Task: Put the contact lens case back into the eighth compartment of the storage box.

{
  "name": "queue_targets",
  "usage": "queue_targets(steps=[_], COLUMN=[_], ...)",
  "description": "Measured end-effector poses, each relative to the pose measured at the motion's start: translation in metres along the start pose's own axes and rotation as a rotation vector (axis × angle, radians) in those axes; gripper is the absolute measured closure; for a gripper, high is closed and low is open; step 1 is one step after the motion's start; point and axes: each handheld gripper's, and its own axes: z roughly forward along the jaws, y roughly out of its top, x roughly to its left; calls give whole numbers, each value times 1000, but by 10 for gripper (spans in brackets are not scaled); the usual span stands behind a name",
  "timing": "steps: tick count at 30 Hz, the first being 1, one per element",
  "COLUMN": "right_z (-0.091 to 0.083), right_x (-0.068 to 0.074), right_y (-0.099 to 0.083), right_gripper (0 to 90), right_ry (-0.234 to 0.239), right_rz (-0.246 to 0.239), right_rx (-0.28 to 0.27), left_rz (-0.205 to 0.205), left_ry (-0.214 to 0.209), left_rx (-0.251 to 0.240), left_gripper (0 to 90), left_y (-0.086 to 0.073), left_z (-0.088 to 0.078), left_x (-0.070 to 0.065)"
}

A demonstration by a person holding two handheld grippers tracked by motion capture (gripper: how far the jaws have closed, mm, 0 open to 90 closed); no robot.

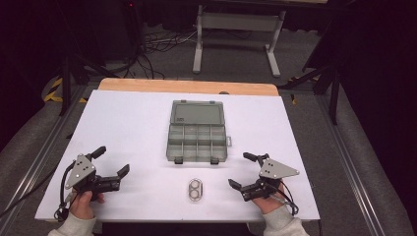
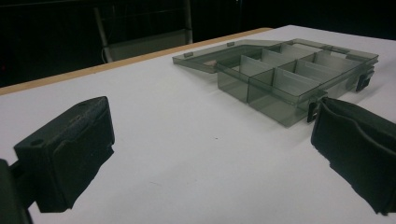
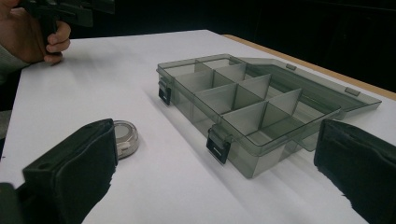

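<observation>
Nearest us in the high view, both the left gripper point(image 1: 110, 160) and right gripper point(image 1: 242, 169) sit released and empty on the counter point(image 1: 128, 123), with the small metal tin point(image 1: 195, 190) just before the open organizer box point(image 1: 198, 132). From the left gripper view, box point(image 2: 289, 79) beyond our spread fingers point(image 2: 70, 154), we risk shoving the light box. From the right gripper view, the tin point(image 3: 125, 136) could skid off our fingers point(image 3: 74, 172).

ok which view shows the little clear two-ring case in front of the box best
The high view: the small clear case lies whole and unobstructed on the white table, between both grippers, in front of the organizer box. The right gripper view catches only one rounded end beside its near jaw. The left gripper view looks at the box instead.
</observation>
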Motion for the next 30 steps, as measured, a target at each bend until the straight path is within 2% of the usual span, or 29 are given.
queue_targets(steps=[19,24,26,30], right_z=[2,2,2,3], right_x=[2,2,2,3], right_y=[1,3,4,9], right_gripper=[8,12,15,18], right_ry=[11,10,17,22], right_rz=[-8,-11,4,-7], right_rx=[10,14,12,15], left_rz=[2,3,2,4], left_ry=[-1,-3,0,1], left_rx=[4,5,6,8], left_gripper=[2,2,2,2], left_y=[0,0,0,0], left_z=[0,0,0,1], left_x=[0,0,0,-1])
